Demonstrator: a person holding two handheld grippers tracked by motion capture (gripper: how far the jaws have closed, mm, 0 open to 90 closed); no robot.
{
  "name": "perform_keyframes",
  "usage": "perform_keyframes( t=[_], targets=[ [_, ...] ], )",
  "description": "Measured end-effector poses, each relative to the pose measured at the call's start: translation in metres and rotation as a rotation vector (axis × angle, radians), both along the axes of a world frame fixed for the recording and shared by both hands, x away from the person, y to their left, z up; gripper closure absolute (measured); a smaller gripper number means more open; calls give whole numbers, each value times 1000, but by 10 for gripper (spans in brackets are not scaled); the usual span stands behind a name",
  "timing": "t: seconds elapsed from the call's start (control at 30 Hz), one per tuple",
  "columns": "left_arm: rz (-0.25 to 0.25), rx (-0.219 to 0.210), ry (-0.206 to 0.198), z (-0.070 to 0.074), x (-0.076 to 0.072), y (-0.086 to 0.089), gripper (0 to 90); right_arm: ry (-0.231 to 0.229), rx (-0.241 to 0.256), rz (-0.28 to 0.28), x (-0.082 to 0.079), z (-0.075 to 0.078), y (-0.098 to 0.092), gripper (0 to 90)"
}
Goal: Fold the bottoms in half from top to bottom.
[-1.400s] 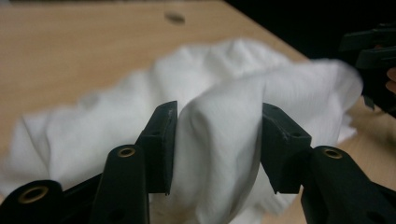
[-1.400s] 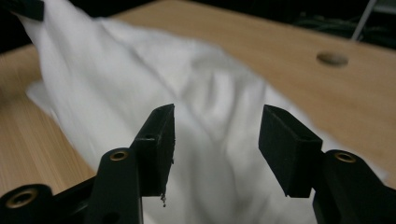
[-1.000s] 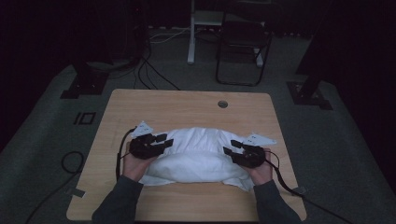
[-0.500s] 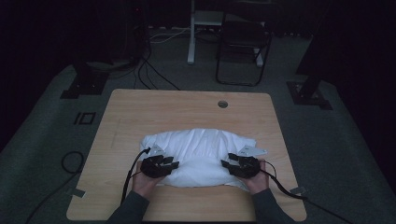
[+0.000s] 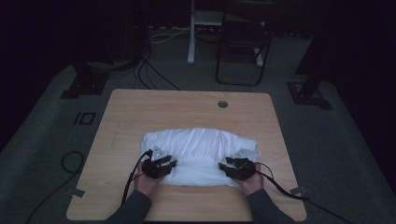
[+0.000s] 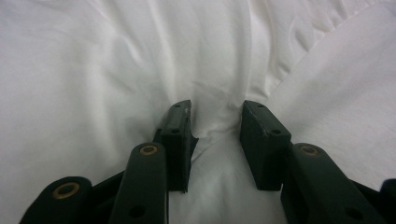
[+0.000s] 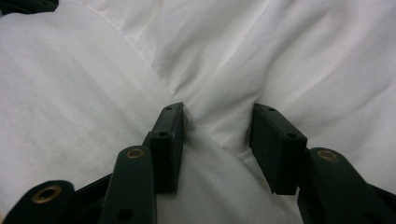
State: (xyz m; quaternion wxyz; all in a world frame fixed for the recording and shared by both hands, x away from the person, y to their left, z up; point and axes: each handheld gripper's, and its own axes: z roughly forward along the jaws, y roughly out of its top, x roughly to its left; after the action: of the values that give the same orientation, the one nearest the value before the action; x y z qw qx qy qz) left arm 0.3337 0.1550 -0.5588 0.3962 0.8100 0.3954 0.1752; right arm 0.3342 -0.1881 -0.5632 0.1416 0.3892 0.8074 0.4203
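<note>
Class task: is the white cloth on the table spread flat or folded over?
Folded. The white cloth lies as a thick, wrinkled oblong bundle on the table, and the left gripper view shows one layer's edge lying over another.

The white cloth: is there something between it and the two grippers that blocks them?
Nothing visible does. The left gripper and the right gripper both sit directly on the white cloth, near its front edge. In each gripper view a ridge of cloth rises between the parted jaws.
</note>
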Motion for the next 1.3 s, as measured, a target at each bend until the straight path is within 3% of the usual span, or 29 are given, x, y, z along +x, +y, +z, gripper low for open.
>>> perform_keyframes(
  t=[0.13, 0.2, 0.33, 0.37, 0.4, 0.47, 0.5, 0.53, 0.57, 0.63, 0.7, 0.8, 0.97, 1.07, 1.17, 1.3],
  targets=[
    [20, -13, 5, 0, 5, 4, 636, 6, 9, 2, 5, -1, 4, 539],
    [45, -40, 38, 3, 8, 9, 627, 18, 3, 6, 11, -1, 8, 539],
    [66, -86, 64, 16, 8, 19, 490, 12, -9, 8, 16, -1, 12, 540],
    [95, -120, 33, 27, 5, 29, 447, 17, 1, 7, 18, -1, 13, 540],
    [112, -126, 17, 33, 5, 35, 420, 17, 1, 8, 18, -1, 13, 540],
    [166, -104, -12, 39, 5, 47, 350, 14, 1, 9, 18, -2, 13, 540],
    [205, -95, -14, 39, 7, 52, 312, 13, 3, 11, 18, -2, 13, 540],
    [205, -95, -14, 39, 7, 52, 272, 13, 6, 12, 18, -2, 13, 540],
    [270, -109, 13, 33, 12, 63, 248, 12, 7, 12, 18, -2, 12, 540],
    [315, -96, 43, 22, 17, 70, 204, 9, 13, 11, 18, -3, 12, 540],
    [325, -82, 82, 10, 23, 73, 189, 6, 16, 11, 18, -3, 12, 540],
    [341, -68, 101, 1, 29, 73, 145, 2, 23, 12, 18, -4, 11, 540],
    [364, -30, 91, -2, 32, 73, 68, -3, 31, 8, 16, -5, 11, 540],
    [380, -28, 94, -3, 33, 74, 22, -5, 34, 8, 16, -6, 10, 540],
    [392, -9, 84, -4, 33, 72, 18, -5, 36, 4, 16, -6, 10, 540],
    [390, -18, 79, -5, 32, 72, 19, -7, 37, 4, 16, -6, 10, 540]
  ],
)
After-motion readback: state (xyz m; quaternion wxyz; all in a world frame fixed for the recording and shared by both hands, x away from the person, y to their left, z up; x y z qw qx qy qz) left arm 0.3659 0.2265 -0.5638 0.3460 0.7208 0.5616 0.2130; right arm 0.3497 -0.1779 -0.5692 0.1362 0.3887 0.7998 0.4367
